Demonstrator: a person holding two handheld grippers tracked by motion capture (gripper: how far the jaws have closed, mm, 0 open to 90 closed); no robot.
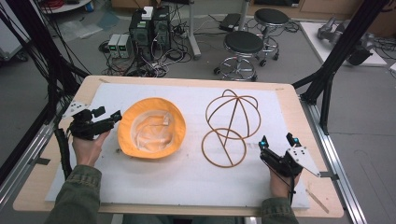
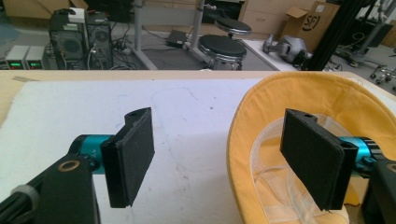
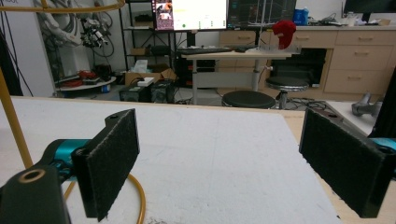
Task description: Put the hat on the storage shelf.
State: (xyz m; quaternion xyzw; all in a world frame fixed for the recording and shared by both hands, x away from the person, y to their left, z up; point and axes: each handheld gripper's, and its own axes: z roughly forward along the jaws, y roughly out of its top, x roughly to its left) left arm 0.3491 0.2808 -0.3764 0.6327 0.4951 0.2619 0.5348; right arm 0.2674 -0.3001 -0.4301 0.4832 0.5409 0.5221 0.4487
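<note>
The left hand-held gripper [image 1: 110, 117] sits at the left side of the counter [image 1: 289, 100], and its two black jaws are wide apart with nothing between them. In the left gripper view, one pad [image 2: 312, 156] hangs over the inside of the yellow hat [image 2: 299, 93], and the other pad is over the white mat [image 2: 93, 107]. The hat [image 1: 152, 128] lies upside down on the mat, just beside that gripper, with its pale lining facing up. The right hand-held gripper [image 1: 279, 141] is near the front right of the counter, with its jaws also wide open and holding nothing. Just to its left stands the wire hat frame [image 1: 231, 126], a round ring on the mat with curved hoops rising behind it. A piece of that ring [image 3: 135, 196] shows close to one jaw in the right gripper view. There is bare white mat between the hat and the frame, and more along the front edge. A cardboard box [image 2: 312, 21] on the floor behind has letters that look like "SF".
</note>
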